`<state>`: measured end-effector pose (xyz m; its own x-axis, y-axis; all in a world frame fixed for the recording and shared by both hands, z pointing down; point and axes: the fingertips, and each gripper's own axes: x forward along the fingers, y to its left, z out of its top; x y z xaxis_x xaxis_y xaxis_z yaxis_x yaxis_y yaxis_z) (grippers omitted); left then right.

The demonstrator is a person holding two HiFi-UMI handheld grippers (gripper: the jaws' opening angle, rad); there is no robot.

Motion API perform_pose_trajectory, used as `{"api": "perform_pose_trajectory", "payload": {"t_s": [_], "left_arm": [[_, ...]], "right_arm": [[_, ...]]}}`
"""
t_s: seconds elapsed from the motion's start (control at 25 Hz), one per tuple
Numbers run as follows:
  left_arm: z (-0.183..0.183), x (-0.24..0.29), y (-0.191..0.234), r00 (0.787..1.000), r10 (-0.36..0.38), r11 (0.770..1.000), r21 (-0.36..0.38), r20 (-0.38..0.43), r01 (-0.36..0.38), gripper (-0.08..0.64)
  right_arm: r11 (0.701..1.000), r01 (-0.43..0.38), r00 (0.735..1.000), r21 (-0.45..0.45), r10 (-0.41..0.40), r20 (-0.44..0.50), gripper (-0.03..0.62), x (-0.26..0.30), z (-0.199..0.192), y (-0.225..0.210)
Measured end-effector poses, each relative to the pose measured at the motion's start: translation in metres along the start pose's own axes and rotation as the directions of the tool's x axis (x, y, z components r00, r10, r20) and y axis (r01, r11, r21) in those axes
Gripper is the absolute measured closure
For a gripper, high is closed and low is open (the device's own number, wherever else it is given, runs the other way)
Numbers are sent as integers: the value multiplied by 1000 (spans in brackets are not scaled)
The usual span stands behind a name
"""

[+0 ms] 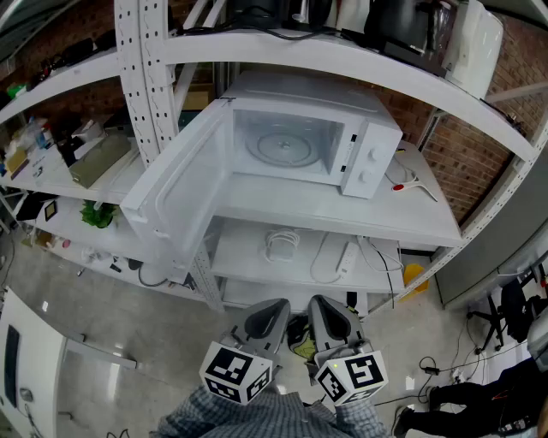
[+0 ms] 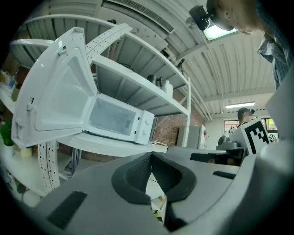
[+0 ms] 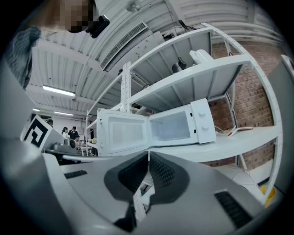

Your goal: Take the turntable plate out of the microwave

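Observation:
A white microwave (image 1: 304, 141) stands on the middle shelf with its door (image 1: 175, 184) swung wide to the left. The clear glass turntable plate (image 1: 282, 147) lies flat inside the cavity. Both grippers hang low in the head view, well short of the shelf. My left gripper (image 1: 267, 321) is shut with nothing between its pads, and my right gripper (image 1: 330, 321) beside it is also shut and empty. The left gripper view has the microwave (image 2: 120, 121) beyond the closed tips (image 2: 151, 156). In the right gripper view the microwave (image 3: 181, 126) sits above the closed tips (image 3: 148, 155); the plate cannot be made out there.
A perforated white upright (image 1: 137, 77) stands just left of the open door. A power strip (image 1: 347, 257) and coiled cable (image 1: 281, 244) lie on the lower shelf. A white handled tool (image 1: 415, 184) rests right of the microwave. Appliances fill the top shelf (image 1: 411, 26).

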<state>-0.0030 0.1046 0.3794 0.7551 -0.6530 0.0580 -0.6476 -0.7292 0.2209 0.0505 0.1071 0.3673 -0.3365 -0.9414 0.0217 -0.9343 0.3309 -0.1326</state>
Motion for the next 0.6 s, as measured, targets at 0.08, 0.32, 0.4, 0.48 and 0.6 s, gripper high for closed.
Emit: {"api": "perform_pose_trajectory", "payload": {"t_s": [0.08,0.32,0.4,0.48,0.6], "left_arm": [[1,1,1,1000,4,1000,-5,4,-4,551],[0,1,3,1000,11,1000,-10,7,-11,551],[-1,0,3,1000,13,1000,2,2,-13,551],[-1,1,3,1000,16,1000,13,-3,-16,551],[-2,0,3,1000,19,1000,9,-4,-19,551]], "right_arm": [[1000,-3,1000,-7,3,-1,569,2,2,-1],[1000,5,1000,-12,-5,-2,569,2,2,0],[1000,6,1000,-14,-6,-5,569,2,1,0],[1000,6,1000,-7,-6,-4,569,2,1,-1],[1000,2,1000,10,-2,-2,569,0,1,-1]]}}
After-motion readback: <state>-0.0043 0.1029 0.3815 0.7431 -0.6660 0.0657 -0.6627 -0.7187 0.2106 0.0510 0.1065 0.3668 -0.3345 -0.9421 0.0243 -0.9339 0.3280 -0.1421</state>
